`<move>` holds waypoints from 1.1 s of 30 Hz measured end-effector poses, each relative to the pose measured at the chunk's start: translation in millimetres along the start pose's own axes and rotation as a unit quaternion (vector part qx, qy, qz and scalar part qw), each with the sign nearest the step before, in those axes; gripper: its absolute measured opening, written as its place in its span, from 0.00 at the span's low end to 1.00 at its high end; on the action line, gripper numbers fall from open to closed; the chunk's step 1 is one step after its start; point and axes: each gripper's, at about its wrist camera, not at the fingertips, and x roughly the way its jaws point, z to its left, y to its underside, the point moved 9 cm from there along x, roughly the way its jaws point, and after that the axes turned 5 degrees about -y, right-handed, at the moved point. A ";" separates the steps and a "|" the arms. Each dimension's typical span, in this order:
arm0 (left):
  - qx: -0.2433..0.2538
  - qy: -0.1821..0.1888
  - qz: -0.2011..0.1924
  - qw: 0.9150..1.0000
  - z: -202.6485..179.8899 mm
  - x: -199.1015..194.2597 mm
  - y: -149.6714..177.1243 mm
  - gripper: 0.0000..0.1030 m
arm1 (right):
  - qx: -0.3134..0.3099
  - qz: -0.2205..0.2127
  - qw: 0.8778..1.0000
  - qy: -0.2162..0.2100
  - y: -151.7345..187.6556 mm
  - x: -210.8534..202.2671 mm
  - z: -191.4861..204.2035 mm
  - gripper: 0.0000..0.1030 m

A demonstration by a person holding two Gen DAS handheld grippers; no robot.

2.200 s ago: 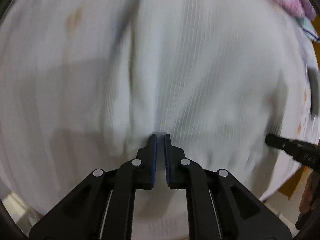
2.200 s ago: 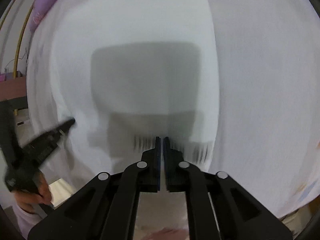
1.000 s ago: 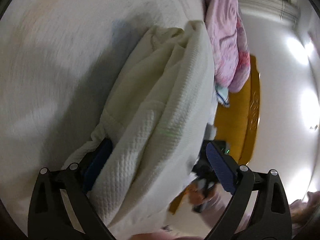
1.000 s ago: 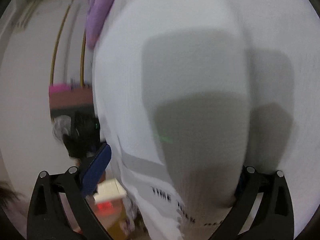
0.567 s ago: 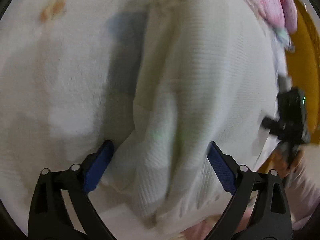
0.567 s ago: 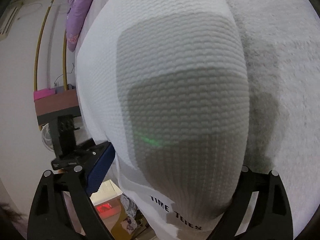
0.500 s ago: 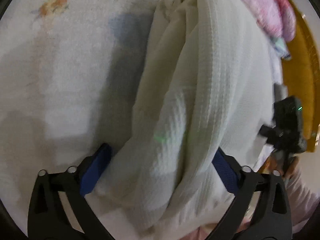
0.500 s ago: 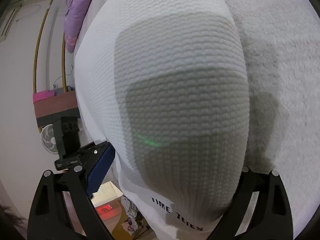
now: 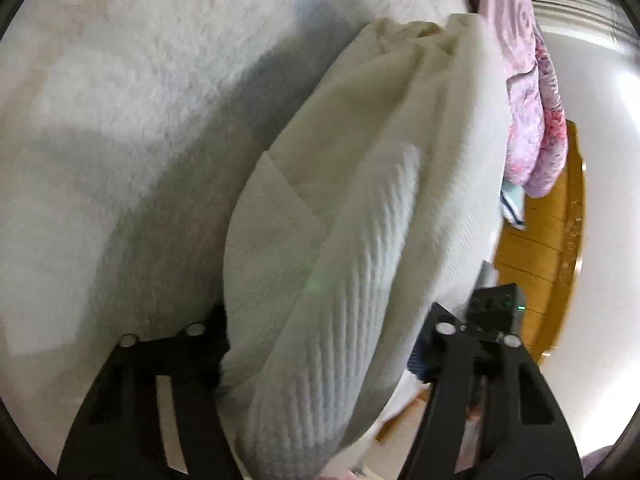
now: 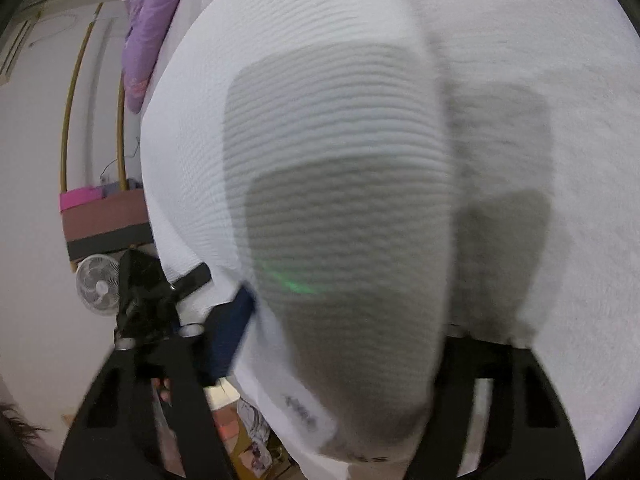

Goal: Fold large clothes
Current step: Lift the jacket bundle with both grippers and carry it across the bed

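The left tool (image 9: 322,344) has its jaws spread wide, one on each side of a thick folded bundle of the white waffle-knit garment (image 9: 360,200). The bundle runs forward between the fingers and lies on a white fuzzy blanket (image 9: 140,100) that stretches off to the tool's left. A pink quilt (image 9: 532,92) is heaped ahead and to its right.

The right tool (image 10: 344,328) is likewise open, straddling the rounded folded end of the same garment (image 10: 320,140), with the blanket (image 10: 560,160) to its right. A small fan (image 10: 98,284) stands off to its left.
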 end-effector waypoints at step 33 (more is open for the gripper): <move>0.127 -0.103 -0.110 0.980 -219.7 -117.0 130.6 0.26 | -0.155 -0.054 0.986 0.043 57.3 -180.2 185.7 0.23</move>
